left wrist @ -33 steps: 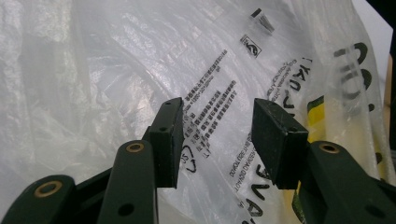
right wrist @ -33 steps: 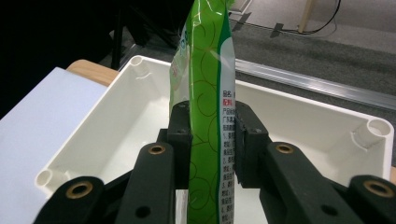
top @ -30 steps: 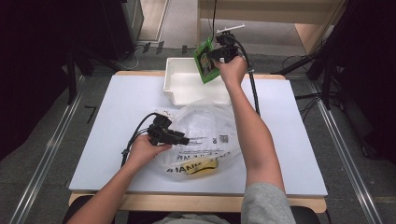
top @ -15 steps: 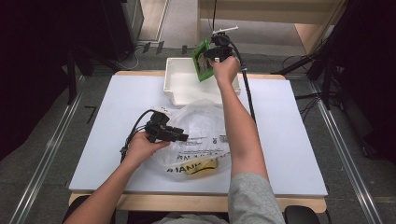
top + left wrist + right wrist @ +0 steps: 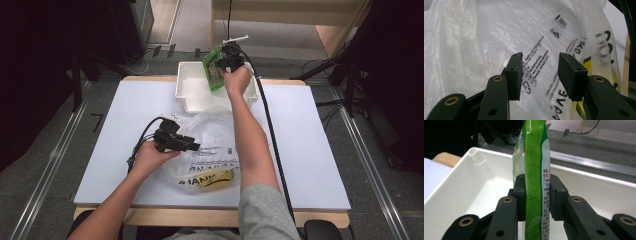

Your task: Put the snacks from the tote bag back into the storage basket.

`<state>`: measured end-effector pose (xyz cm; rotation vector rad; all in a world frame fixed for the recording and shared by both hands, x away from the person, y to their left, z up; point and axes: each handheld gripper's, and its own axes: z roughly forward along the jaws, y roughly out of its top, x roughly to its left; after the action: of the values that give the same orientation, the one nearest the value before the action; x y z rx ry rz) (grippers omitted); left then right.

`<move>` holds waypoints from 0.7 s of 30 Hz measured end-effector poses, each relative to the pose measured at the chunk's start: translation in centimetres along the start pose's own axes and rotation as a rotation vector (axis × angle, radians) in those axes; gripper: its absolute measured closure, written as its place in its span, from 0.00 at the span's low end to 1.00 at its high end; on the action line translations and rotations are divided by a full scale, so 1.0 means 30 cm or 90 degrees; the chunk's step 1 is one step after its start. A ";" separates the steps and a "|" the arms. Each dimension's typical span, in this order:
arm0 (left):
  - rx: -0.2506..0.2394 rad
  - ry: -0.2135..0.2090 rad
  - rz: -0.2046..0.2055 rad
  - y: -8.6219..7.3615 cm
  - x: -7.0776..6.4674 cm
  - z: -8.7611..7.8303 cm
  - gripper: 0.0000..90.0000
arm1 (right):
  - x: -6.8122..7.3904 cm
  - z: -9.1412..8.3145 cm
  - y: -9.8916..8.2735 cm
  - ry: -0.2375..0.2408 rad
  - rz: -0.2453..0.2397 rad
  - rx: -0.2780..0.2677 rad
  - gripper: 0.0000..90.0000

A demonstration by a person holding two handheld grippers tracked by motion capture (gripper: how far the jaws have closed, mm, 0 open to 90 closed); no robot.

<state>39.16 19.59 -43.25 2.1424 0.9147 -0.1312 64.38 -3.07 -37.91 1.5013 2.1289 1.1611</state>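
the green snack packet (image 5: 534,182) stands upright on edge, pinched between the right gripper (image 5: 537,195) jaws, its printed side to the gripper's right, over the white tray (image 5: 461,185). the clear plastic bag (image 5: 486,37), crumpled, black print, lies just ahead of the left gripper (image 5: 540,72).

We're looking down on what reads as a lab recording bay: a plain white table (image 5: 310,150) is sitting between metal floor rails (image 5: 45,185), cables (image 5: 150,52) are trailing across grey carpet, black stands (image 5: 345,75) and dark drapes are closing in the sides, and wooden furniture (image 5: 280,10) is standing behind.
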 end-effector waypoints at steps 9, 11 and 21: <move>0.004 0.001 0.001 0.000 -0.001 0.004 0.63 | -0.010 0.014 -0.028 0.017 0.006 0.006 0.81; 0.005 0.001 0.004 0.000 -0.002 0.006 0.63 | -0.002 0.017 -0.031 0.018 0.003 0.007 0.81; 0.007 0.005 0.005 -0.001 -0.002 0.006 0.63 | 0.007 0.051 -0.046 -0.012 -0.017 0.044 0.66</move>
<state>39.13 19.44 -43.36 2.1584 0.9111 -0.1250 64.37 -2.38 -39.86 1.5016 2.1912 1.0700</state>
